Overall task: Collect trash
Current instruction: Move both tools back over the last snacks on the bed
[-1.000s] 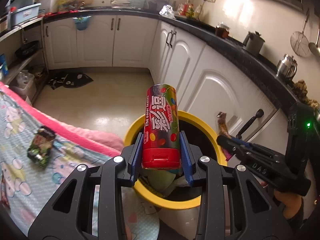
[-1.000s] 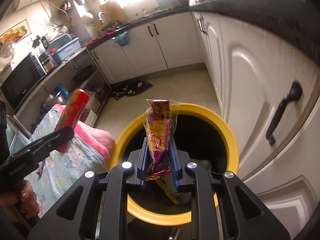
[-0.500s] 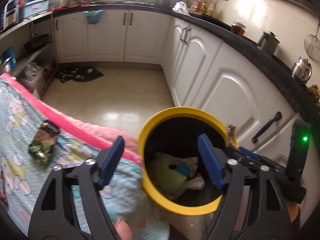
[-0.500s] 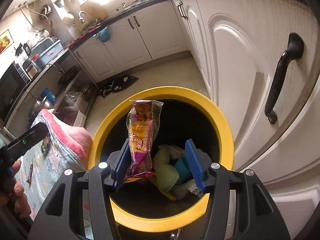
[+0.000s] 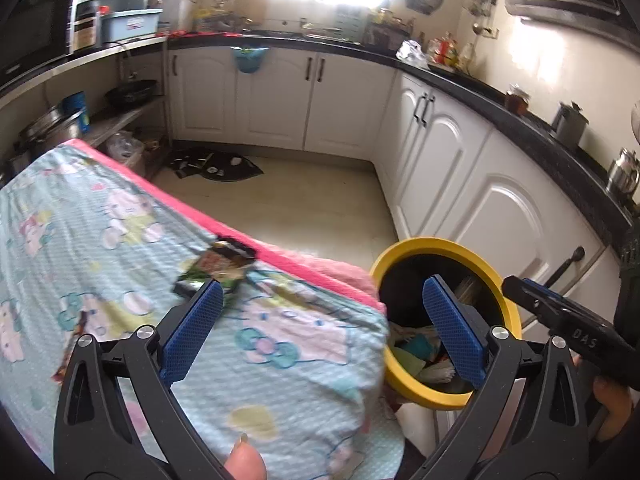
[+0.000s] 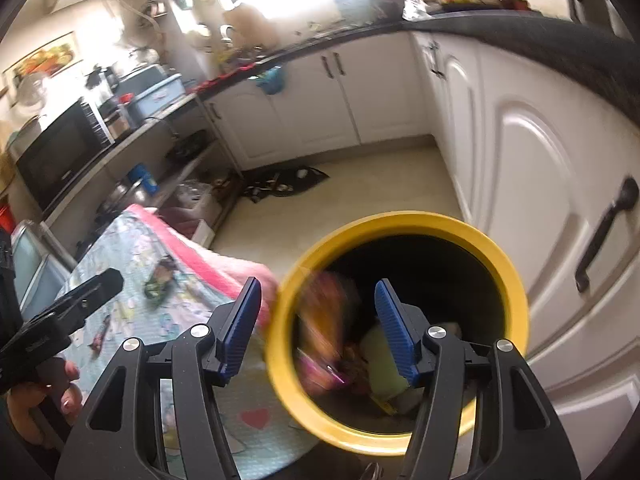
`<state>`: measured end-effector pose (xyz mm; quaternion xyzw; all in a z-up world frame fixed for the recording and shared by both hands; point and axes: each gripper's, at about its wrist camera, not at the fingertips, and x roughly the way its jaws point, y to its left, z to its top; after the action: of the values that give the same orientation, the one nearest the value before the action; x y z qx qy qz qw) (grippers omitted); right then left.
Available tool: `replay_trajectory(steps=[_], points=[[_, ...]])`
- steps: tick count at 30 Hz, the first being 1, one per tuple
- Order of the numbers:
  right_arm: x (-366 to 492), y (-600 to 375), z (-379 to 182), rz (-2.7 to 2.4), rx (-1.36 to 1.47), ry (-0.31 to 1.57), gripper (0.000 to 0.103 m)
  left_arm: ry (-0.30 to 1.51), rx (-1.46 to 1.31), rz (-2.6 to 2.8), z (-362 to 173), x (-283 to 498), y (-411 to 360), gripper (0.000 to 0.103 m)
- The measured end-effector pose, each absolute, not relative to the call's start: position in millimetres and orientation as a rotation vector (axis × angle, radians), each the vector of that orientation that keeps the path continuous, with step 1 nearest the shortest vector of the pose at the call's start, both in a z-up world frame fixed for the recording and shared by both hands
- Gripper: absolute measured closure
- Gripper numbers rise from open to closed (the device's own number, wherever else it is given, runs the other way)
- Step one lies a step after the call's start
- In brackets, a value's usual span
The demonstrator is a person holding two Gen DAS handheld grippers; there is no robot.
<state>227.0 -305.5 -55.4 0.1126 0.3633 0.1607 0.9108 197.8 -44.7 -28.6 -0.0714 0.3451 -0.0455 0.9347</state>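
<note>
Both the left gripper (image 5: 320, 332) and the right gripper (image 6: 318, 330) are opening with nothing between the pads, a blurred wrapper (image 6: 320, 332) is inside the yellow bin (image 6: 516, 280), and a green packet (image 5: 218, 266) remains on the cloth (image 5: 100, 216).

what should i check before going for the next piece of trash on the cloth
1. Left gripper free of trash: ok, its jaws are opening and nothing is between them.
2. Right gripper free of trash: ok, jaws opening; the purple and orange snack wrapper is a blur inside the bin, off the pads.
3. Round yellow-rimmed trash bin has room: ok, trash sits low.
4. Next target in view: ok, a green and black crumpled wrapper lies on the light blue cartoon-print cloth near its pink edge.
5. More trash on the cloth: cannot tell; small dark bits are too small to identify.
</note>
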Motion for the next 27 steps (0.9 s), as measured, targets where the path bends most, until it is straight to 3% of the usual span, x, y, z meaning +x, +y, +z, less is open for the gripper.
replay_trajectory(steps=[27], points=[[230.4, -155.1, -10.8, 0.619, 0.077, 0.74, 0.044, 0.682, -0.207, 0.223, -32.8, 135.2, 111.1, 0.011]])
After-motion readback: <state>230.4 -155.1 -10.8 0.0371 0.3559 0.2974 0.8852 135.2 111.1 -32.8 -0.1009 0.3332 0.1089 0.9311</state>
